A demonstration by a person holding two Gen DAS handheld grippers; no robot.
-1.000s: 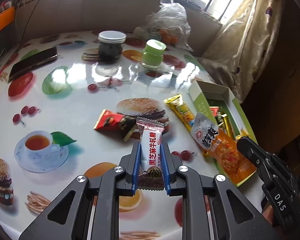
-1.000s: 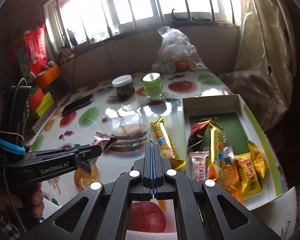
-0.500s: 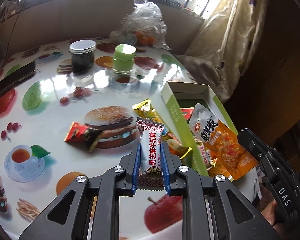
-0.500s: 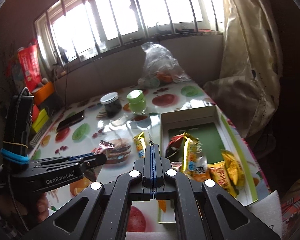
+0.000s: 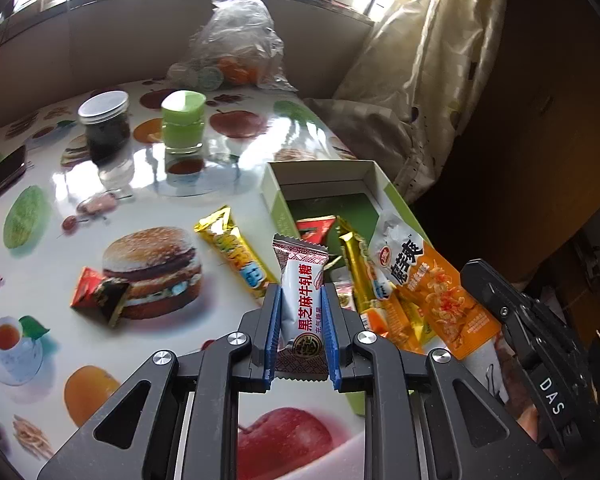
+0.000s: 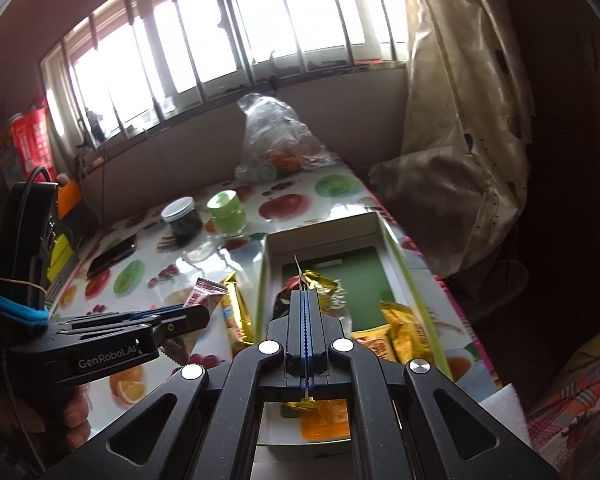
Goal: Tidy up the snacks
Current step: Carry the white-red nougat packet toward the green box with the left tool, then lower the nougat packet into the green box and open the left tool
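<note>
On a glossy table [image 5: 72, 204] printed with burgers, fruit and teacups, below a barred window [image 6: 204, 40] and a pale curtain [image 5: 432, 60], snacks are being sorted into an open cardboard box [image 5: 276, 200] with green sides near the table's right edge. Several packets already lie inside the box, among them an orange pouch [image 5: 440, 296] leaning on its right wall and a long gold bar [image 5: 360, 276]. Outside the box, a yellow packet [image 5: 236, 256] rests just beside its left wall, and a red and black wrapper [image 5: 100, 296] lies on a printed burger further left. At the far end of the table stand a dark jar [image 5: 104, 124] with a white lid, a green-capped jar [image 5: 182, 124] and a clear plastic bag [image 5: 236, 44]; a phone [image 6: 112, 254] lies at the left. The left gripper [image 5: 300, 308] is clamped on a white and red candy bar [image 5: 302, 304], held upright above the box's left wall. The right gripper [image 6: 305, 292] has its fingers pressed together, pointing over the box with nothing thick between them.
</note>
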